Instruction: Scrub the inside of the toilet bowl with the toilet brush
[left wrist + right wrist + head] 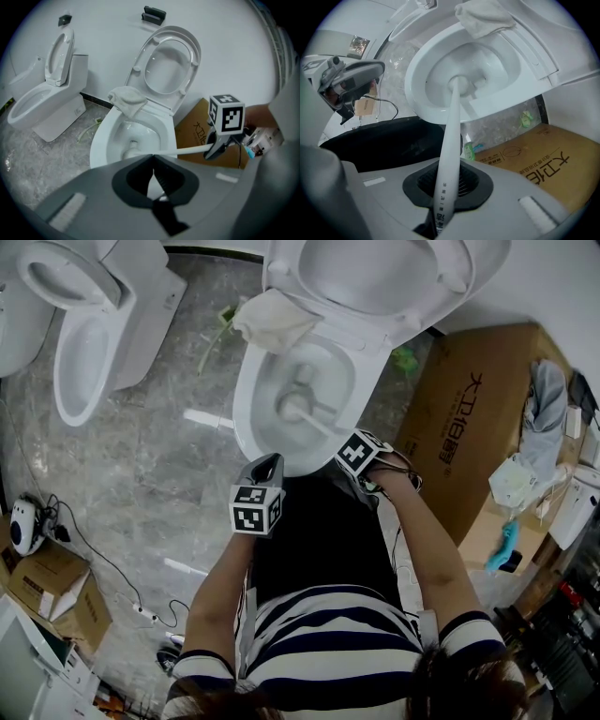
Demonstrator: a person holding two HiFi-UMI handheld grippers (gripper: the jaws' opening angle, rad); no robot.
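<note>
The white toilet bowl [251,418] stands open with its lid up. A white toilet brush has its head [293,407] down in the bowl near the drain, and its handle [328,427] slants back to my right gripper [349,444], which is shut on it. In the right gripper view the handle [449,154] runs from between the jaws of my right gripper [445,187] to the brush head [459,84]. My left gripper [267,463] hovers at the bowl's front rim. In its own view the left gripper [153,159] is shut and holds nothing.
A beige cloth [272,320] lies on the bowl's back rim. A second toilet [84,334] stands to the left, and a large cardboard box [469,427] to the right. Small boxes [47,582] and cables sit on the marble floor at the lower left.
</note>
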